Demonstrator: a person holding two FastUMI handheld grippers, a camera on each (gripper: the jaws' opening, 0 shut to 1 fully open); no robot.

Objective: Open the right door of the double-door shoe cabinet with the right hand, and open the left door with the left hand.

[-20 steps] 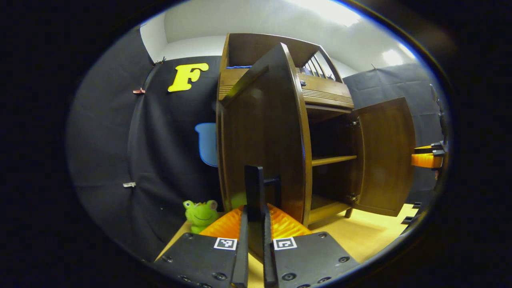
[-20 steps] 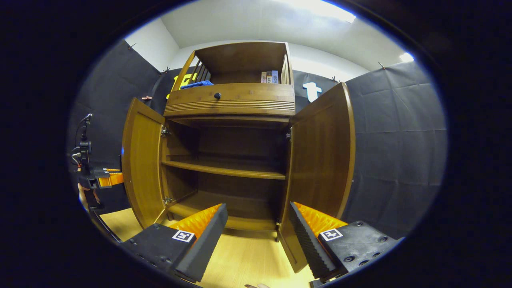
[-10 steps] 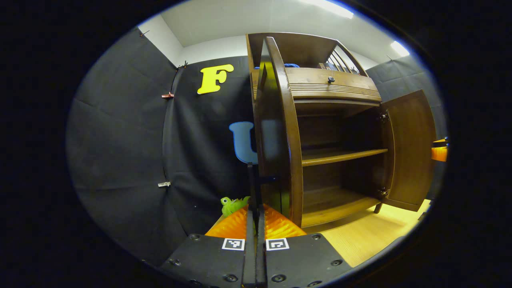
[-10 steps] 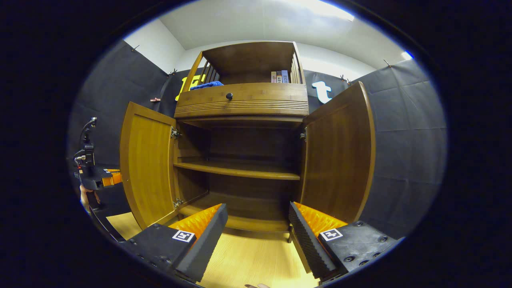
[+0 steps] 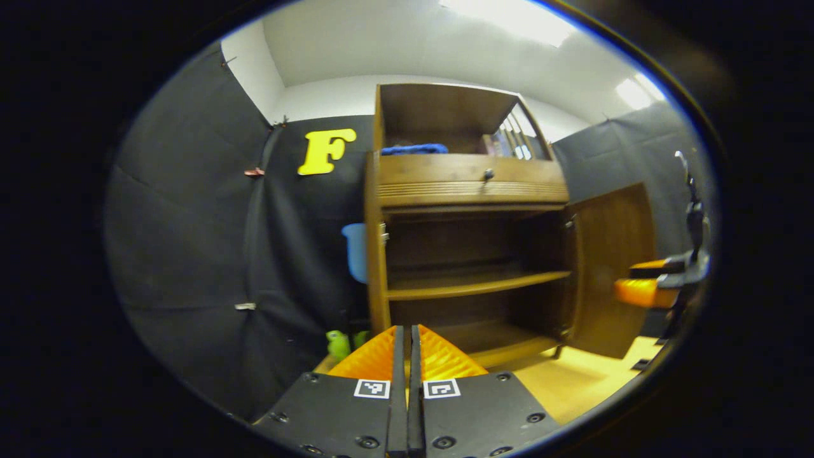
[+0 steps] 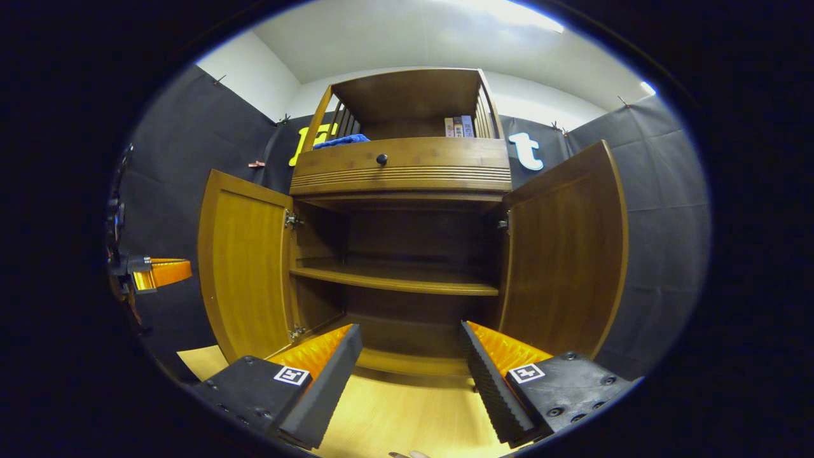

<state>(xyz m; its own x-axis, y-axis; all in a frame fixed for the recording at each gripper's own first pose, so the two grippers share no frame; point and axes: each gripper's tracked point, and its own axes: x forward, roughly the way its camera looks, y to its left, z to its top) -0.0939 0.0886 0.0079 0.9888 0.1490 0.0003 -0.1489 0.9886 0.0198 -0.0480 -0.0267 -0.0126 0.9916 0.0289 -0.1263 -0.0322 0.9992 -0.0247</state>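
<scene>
1. Since the earlier frame, left gripper (image 5: 407, 356) is drawing back clenched, empty, off the left door (image 6: 245, 267).
2. Right gripper (image 6: 410, 362) is hanging released before the shoe cabinet (image 6: 407, 172); right door (image 6: 563, 254) is standing wide.
3. Advice: withdraw straight, avoiding both doors.

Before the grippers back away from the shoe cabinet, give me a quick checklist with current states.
1. Left door swung wide open: ok.
2. Right door swung wide open: ok.
3. Left gripper off the door, fingers together on nothing: ok.
4. Right gripper open, clear of both doors: ok.
5. Cabinet shelf visible, nothing seen on it: ok.
6. Green frog toy beside the cabinet out of the retreat path: cannot tell.
</scene>
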